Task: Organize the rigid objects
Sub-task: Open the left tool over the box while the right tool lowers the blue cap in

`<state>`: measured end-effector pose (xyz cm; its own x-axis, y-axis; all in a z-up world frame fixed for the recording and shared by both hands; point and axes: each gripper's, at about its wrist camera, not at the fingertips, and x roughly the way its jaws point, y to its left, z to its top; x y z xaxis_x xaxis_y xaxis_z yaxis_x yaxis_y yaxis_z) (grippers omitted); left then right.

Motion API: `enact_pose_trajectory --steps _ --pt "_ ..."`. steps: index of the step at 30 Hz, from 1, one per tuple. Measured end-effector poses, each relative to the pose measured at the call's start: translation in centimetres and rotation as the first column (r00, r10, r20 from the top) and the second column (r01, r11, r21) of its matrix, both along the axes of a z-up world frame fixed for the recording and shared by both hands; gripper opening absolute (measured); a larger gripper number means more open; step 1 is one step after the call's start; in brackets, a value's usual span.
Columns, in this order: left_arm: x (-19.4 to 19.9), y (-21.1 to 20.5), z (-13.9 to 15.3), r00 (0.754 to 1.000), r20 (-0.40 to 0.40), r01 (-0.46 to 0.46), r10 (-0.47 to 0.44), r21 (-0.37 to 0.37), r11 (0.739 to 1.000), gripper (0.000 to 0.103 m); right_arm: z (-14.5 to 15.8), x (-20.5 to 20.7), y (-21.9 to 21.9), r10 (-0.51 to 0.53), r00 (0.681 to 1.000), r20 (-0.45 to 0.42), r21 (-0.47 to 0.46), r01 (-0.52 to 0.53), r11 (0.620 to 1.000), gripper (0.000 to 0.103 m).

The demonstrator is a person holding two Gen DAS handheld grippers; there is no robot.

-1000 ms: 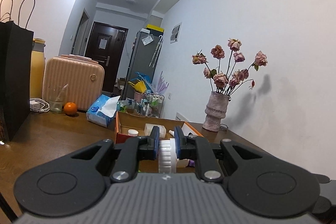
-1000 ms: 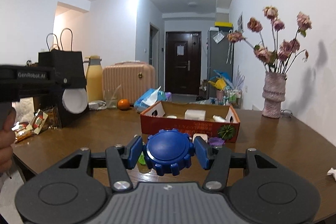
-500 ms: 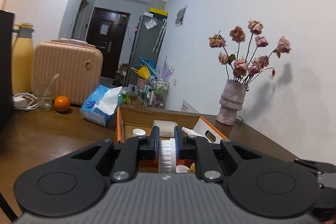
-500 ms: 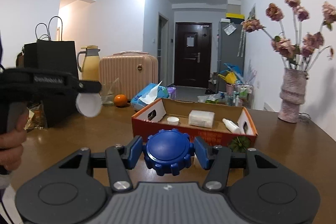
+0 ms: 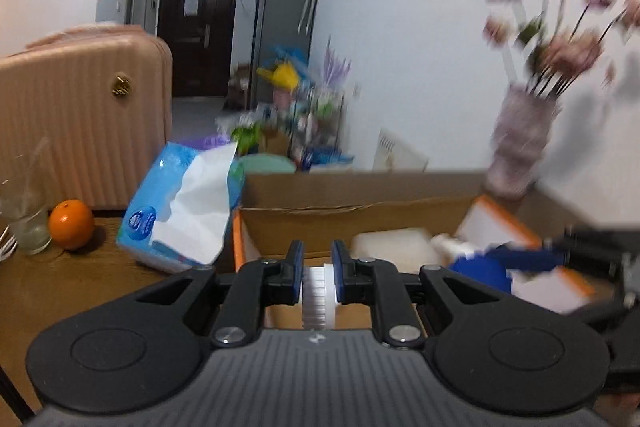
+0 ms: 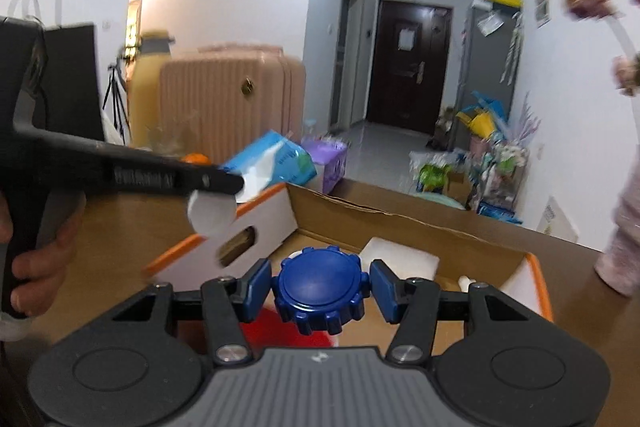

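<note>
My left gripper (image 5: 317, 259) is shut on a white ribbed cap (image 5: 318, 297), held edge-on just above the near wall of an orange-edged cardboard box (image 5: 360, 203). In the right wrist view the same white cap (image 6: 212, 217) hangs from the left gripper (image 6: 224, 185) over the box's left end flap (image 6: 264, 223). My right gripper (image 6: 320, 277) is shut on a blue toothed cap (image 6: 320, 301), held flat-face up over the box's inside. From the left wrist view that blue cap (image 5: 480, 273) shows at the right, low inside the box.
Inside the box lie a white block (image 6: 400, 259) and a small white bottle (image 5: 452, 245). A blue tissue pack (image 5: 180, 215), an orange (image 5: 71, 225), a glass (image 5: 26, 227) and a pink suitcase (image 5: 80, 131) stand left of it. A vase of flowers (image 5: 520, 147) stands at its far right.
Both grippers have travelled forward to the box, each still gripping its cap. The box now fills the lower middle of both views, and the picture is blurred by the motion.
</note>
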<state>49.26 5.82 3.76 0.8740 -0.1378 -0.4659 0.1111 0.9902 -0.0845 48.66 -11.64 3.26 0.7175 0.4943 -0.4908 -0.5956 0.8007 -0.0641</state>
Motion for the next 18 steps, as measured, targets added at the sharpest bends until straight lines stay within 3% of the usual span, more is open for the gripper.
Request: enact_pose_trajectory --steps 4,5,7,8,9,11,15,18 --pt "5.8 0.5 -2.4 0.998 -0.068 0.015 -0.013 0.033 0.999 0.016 -1.6 7.0 3.9 0.045 0.997 -0.069 -0.092 -0.051 0.994 0.053" --pt "7.2 0.8 -2.9 0.993 -0.117 0.028 -0.024 0.028 0.999 0.017 -1.9 8.1 4.7 0.057 0.995 -0.083 -0.107 -0.066 0.992 0.054" --pt "8.9 1.9 -3.2 0.981 -0.178 0.066 -0.078 -0.071 0.995 0.031 -2.7 10.4 6.4 0.097 0.986 -0.137 -0.15 -0.117 0.982 0.054" --pt "9.2 2.1 -3.3 0.978 -0.189 0.074 -0.085 -0.067 0.995 0.051 -3.0 11.3 7.1 0.102 0.98 -0.169 -0.168 -0.13 0.977 0.054" --pt "9.3 2.1 -3.2 0.977 -0.191 0.085 -0.095 -0.059 0.995 0.058 -3.1 11.7 7.4 0.11 0.979 -0.172 -0.17 -0.139 0.976 0.054" --pt "9.1 2.0 -3.3 0.975 -0.183 0.118 -0.126 -0.053 0.992 0.063 -3.1 12.4 7.6 0.121 0.971 -0.204 -0.147 -0.152 0.977 0.068" --pt "9.3 2.6 -3.3 0.974 -0.188 0.109 -0.126 -0.097 0.989 0.065 -3.5 14.0 6.3 0.123 0.943 -0.31 -0.031 -0.139 0.99 0.074" --pt "9.2 2.7 -3.2 0.976 -0.18 0.104 -0.121 -0.102 0.989 0.065 -3.6 14.3 5.5 0.103 0.936 -0.338 0.0 -0.11 0.994 0.083"
